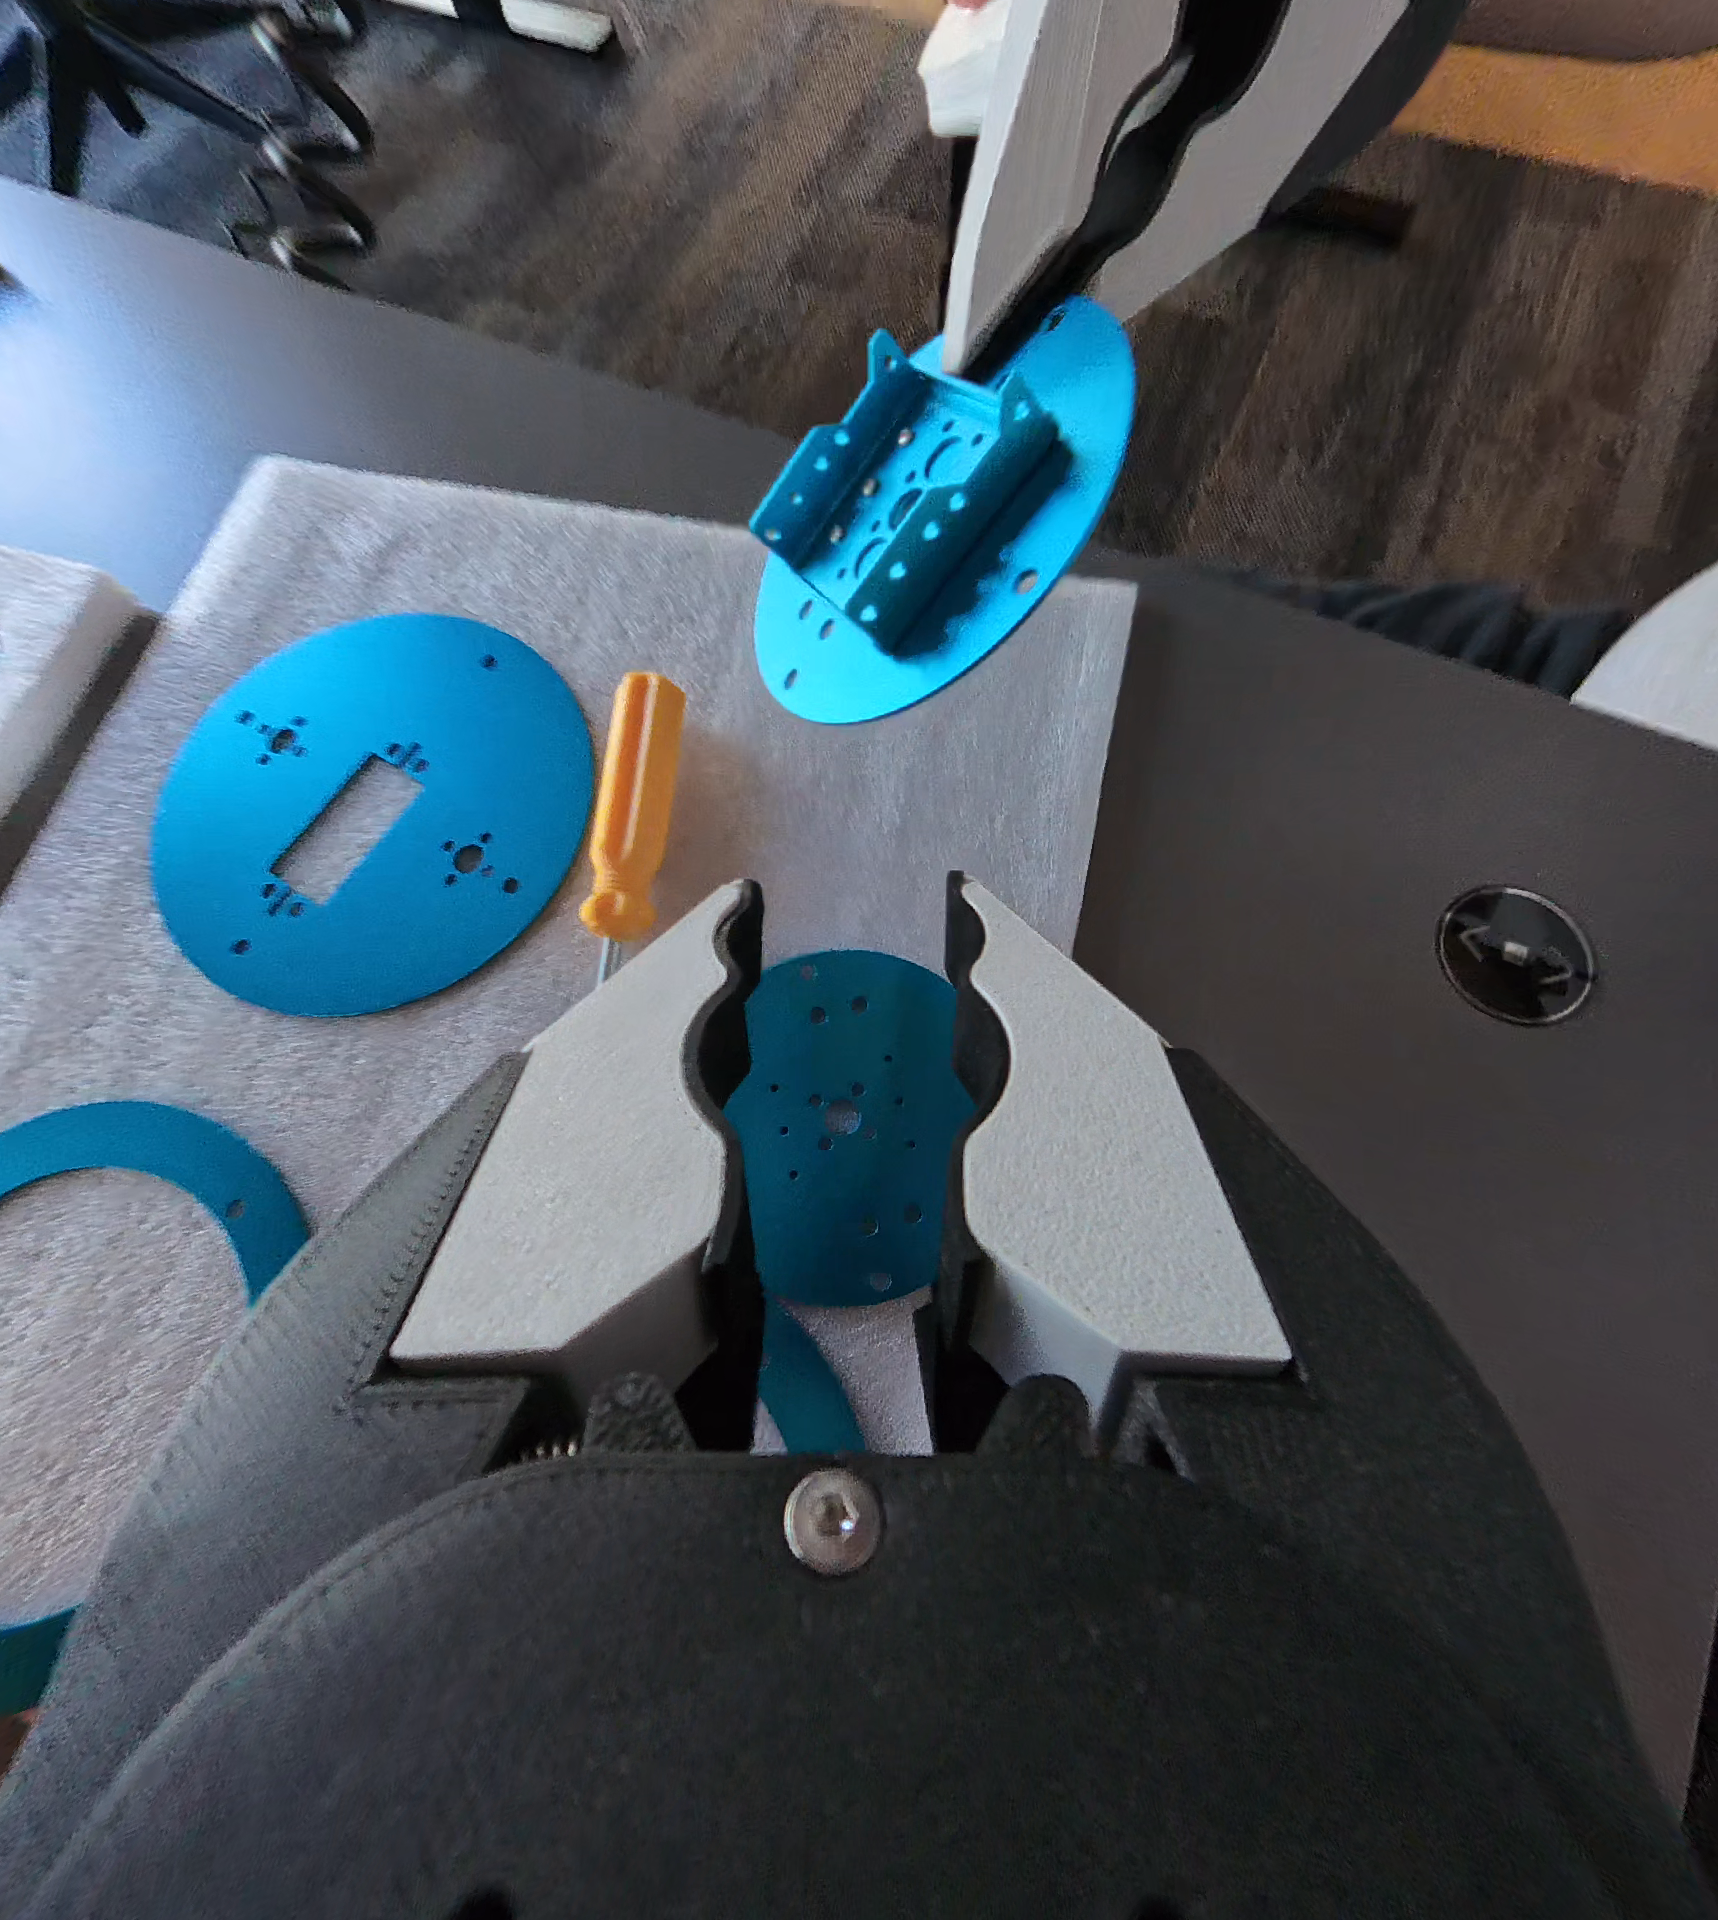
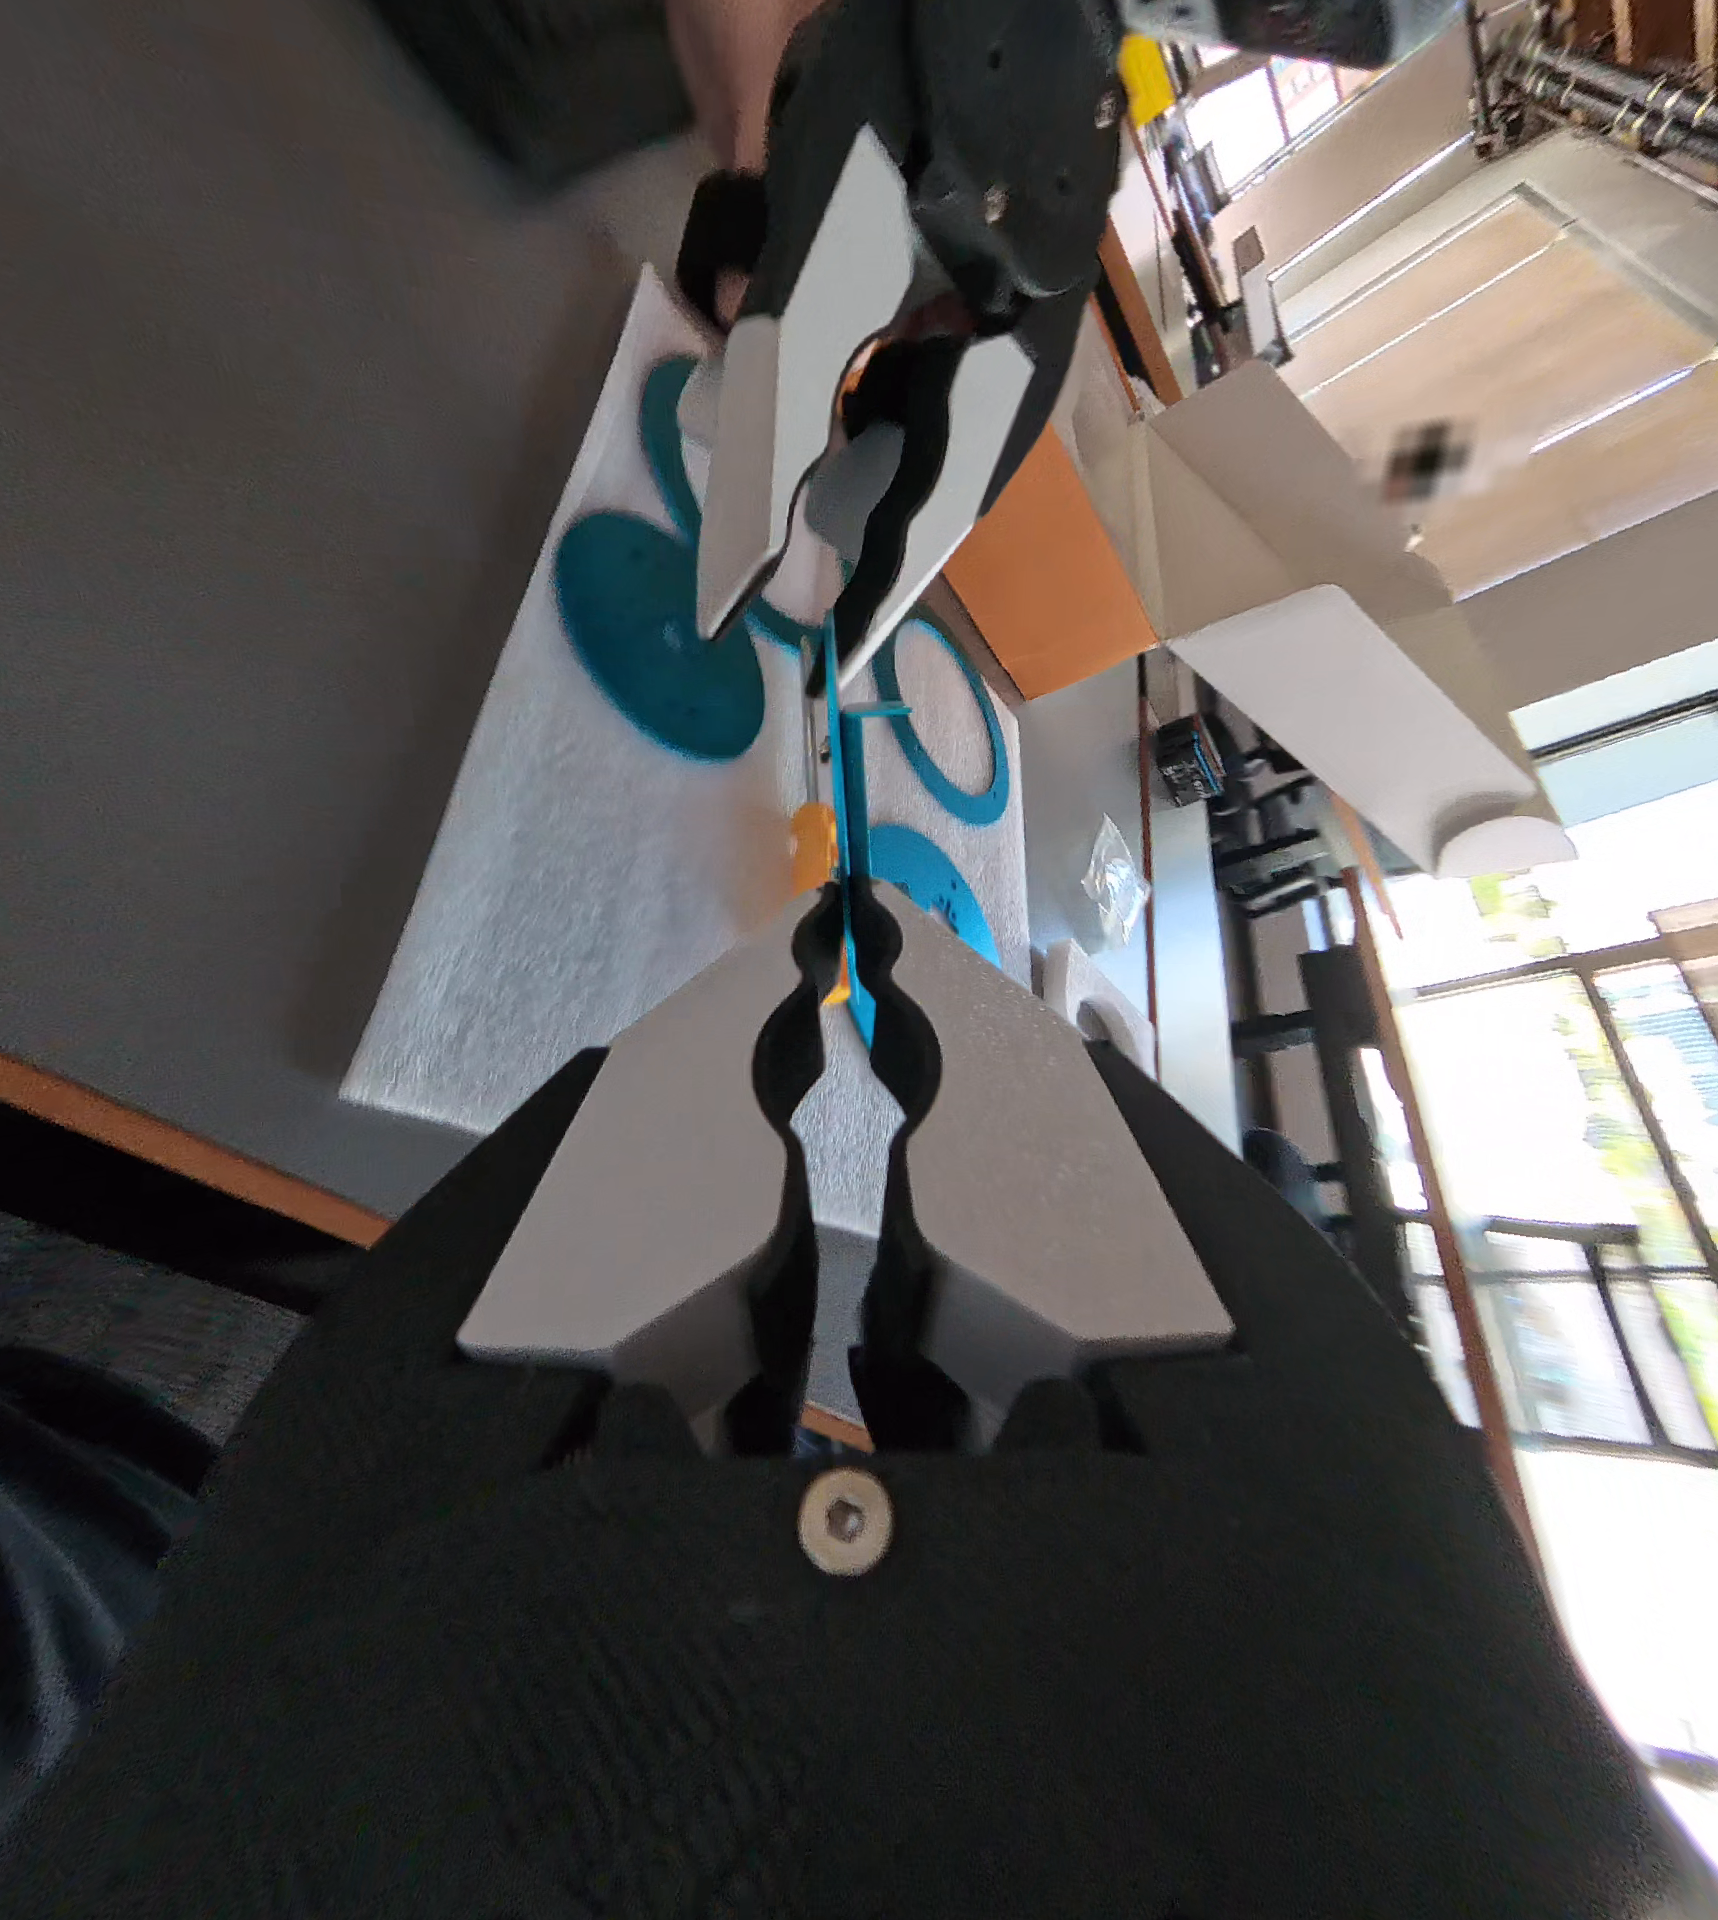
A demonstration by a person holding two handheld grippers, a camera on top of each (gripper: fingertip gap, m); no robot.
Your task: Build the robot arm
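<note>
My right gripper is shut on the rim of a blue round plate with a U-shaped bracket on it and holds it tilted in the air above the white foam sheet. In the right wrist view the plate shows edge-on between my right gripper's pads. My left gripper is open above a small blue perforated disc that lies on the foam; its pads do not press on it. The left gripper also shows in the right wrist view, open above that disc.
On the foam lie a large blue disc with a rectangular slot, an orange-handled screwdriver and a blue ring. A white foam block sits at the left. The dark table has a round grommet. About 9 cm separates my left fingertips from my right.
</note>
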